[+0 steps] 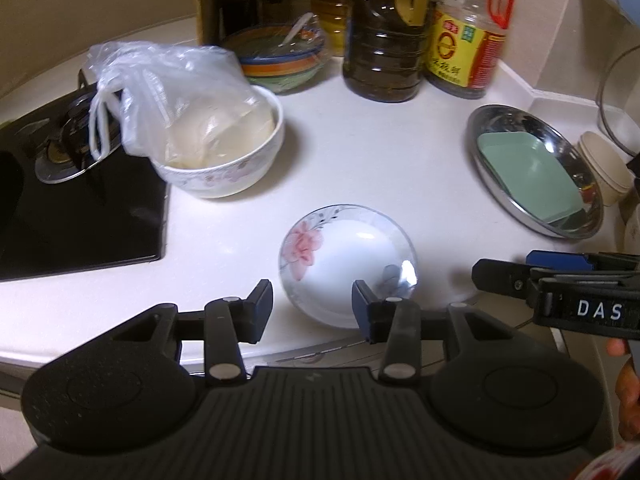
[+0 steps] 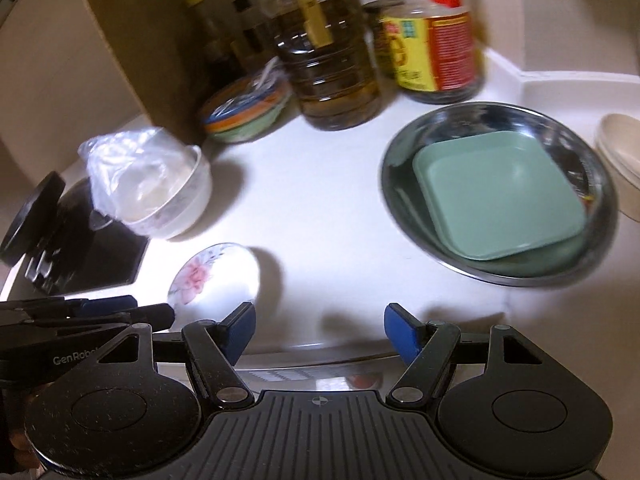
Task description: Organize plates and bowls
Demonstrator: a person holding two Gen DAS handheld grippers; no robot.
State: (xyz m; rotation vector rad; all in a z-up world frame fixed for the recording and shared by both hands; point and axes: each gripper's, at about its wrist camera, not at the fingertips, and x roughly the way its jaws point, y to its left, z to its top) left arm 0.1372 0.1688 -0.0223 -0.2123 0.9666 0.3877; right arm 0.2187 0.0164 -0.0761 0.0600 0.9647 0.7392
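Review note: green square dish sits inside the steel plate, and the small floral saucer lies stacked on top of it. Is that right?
Not quite. The green square dish does sit inside the steel plate, but the floral saucer lies apart on the bare counter, nearer the stove. The right wrist view shows it.

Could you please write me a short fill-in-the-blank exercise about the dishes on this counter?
1. The green square plate lies inside the round ___ dish.
2. The small plate near the left gripper bears a pink ___.
3. The white bowl beside the stove holds a plastic ___.

Missing words: metal; flower; bag.
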